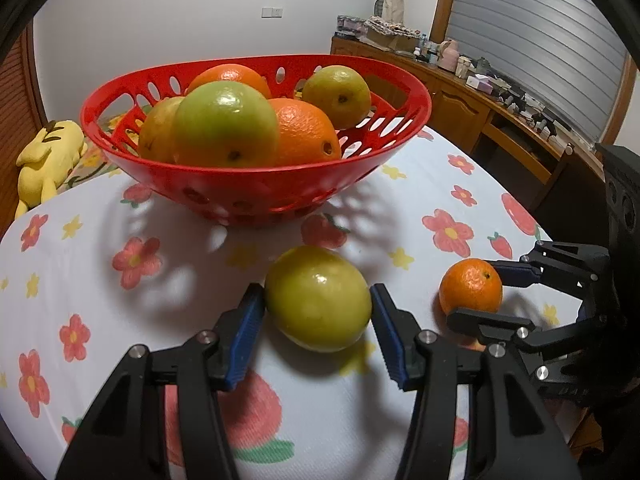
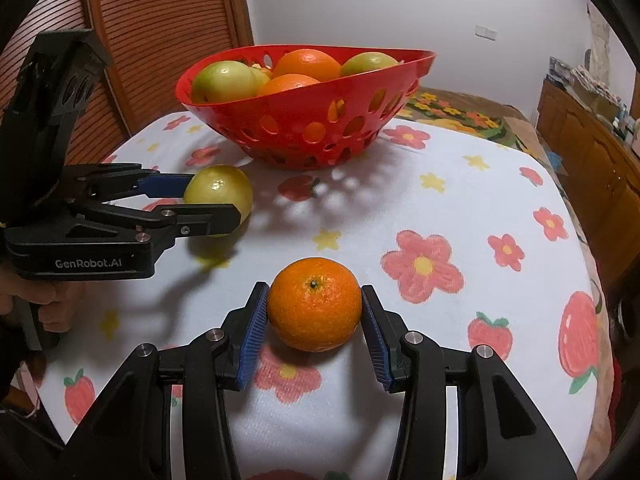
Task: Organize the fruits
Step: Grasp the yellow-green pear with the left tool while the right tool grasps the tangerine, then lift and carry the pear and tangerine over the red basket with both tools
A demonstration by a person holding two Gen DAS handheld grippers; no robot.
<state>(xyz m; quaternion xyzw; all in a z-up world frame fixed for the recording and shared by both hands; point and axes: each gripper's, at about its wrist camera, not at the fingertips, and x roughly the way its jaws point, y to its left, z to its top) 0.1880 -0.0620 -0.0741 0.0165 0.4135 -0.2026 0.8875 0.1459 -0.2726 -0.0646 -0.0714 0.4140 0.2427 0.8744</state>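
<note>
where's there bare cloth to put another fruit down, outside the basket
Bare cloth lies right of the small orange, out toward the table's right edge, and in the strip between that orange and the red basket. The near left is crowded: the left claw sits around the green fruit there, and the right claw flanks the orange.

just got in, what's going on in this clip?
A person holds two handheld grippers over a floral tablecloth. The left gripper is closed around a green fruit, and the right gripper around a small orange; both fruits look slightly lifted, with shadows beneath them. Behind them stands the red basket, already holding oranges and green fruits. Likely next: both go into the basket.
</note>
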